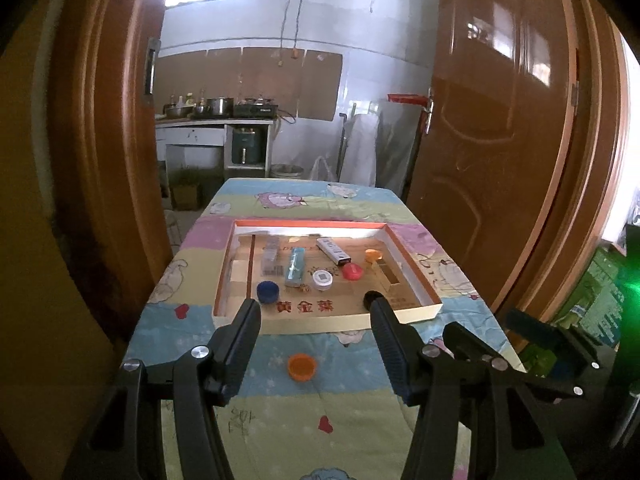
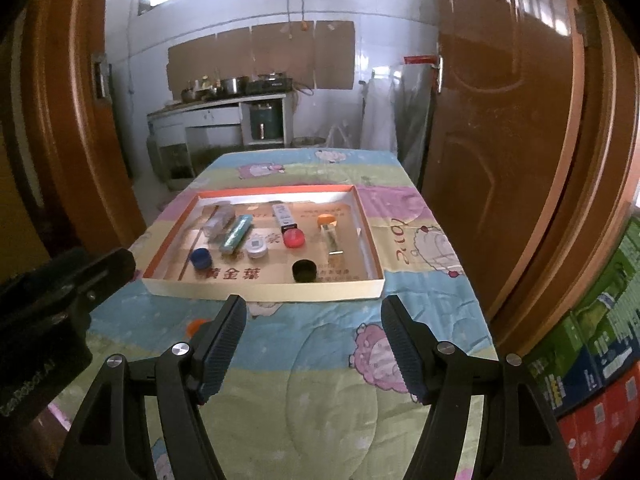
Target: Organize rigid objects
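Observation:
A shallow cardboard tray (image 1: 336, 322) (image 2: 280, 290) with an orange rim lies on the table. In it are a blue cap (image 1: 267, 292) (image 2: 201, 258), a teal box (image 1: 295, 267) (image 2: 236, 233), a white round lid (image 1: 322, 279) (image 2: 256, 246), a red cap (image 1: 352, 271) (image 2: 294, 237), a black cap (image 2: 304, 270), a white stick (image 1: 333, 250) (image 2: 284, 216) and a clear box (image 1: 271, 256) (image 2: 218, 220). An orange cap (image 1: 302, 367) lies on the cloth in front of the tray, between my left gripper's fingers. My left gripper (image 1: 314, 308) is open and empty. My right gripper (image 2: 314, 306) is open and empty, short of the tray.
The table carries a cartoon-print cloth (image 1: 280, 420) (image 2: 332, 380). Brown doors (image 1: 500, 120) (image 2: 520, 120) stand on both sides. A kitchen counter (image 1: 216, 120) with pots is behind. Stacked cartons (image 2: 600, 340) sit at the right. The right gripper shows at the right of the left wrist view (image 1: 520, 352).

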A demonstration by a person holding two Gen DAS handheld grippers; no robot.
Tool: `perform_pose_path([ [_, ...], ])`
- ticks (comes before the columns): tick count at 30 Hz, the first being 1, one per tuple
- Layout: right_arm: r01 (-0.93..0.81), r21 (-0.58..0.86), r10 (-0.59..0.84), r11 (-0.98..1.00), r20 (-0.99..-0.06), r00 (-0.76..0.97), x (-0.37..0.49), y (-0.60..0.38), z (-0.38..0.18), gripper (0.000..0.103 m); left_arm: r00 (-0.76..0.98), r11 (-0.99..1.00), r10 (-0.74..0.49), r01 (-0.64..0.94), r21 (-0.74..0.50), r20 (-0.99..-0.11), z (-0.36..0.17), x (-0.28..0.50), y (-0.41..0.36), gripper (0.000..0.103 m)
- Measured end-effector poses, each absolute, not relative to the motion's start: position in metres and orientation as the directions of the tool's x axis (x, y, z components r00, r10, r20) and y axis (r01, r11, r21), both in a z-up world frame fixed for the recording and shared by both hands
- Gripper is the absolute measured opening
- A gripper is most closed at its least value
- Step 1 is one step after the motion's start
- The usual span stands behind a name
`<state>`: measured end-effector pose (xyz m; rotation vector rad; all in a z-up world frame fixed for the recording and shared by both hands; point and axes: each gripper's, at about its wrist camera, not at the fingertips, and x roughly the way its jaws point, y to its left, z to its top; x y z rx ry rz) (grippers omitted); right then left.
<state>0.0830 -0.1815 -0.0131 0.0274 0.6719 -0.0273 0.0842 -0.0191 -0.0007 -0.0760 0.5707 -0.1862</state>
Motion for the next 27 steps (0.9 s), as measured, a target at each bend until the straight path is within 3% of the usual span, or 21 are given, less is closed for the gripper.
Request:
perform_pose_path([
  [7,0.038,0.004,-0.028,0.999,-0.589,0.807,0.055,-0.179,-0.002,0.072,0.862,0.998,-0.063,0.044,-0.05,-0.502,0.007,0.061,-0.02,0.057],
  [12,0.038,-0.009,-0.037,0.999,-0.567,0.823,0.039,-0.176,0.004,0.072,0.859,0.994,-0.102,0.064,-0.093,-0.502,0.007,0.048,-0.015,0.057],
  [27,0.087,0.0,-0.075,0.996,-0.515,0.854,0.008,-0.181,0.019,0.072,0.879,0.996,-0.088,0.071,-0.054,-0.469,0.011,0.015,-0.013,0.057],
])
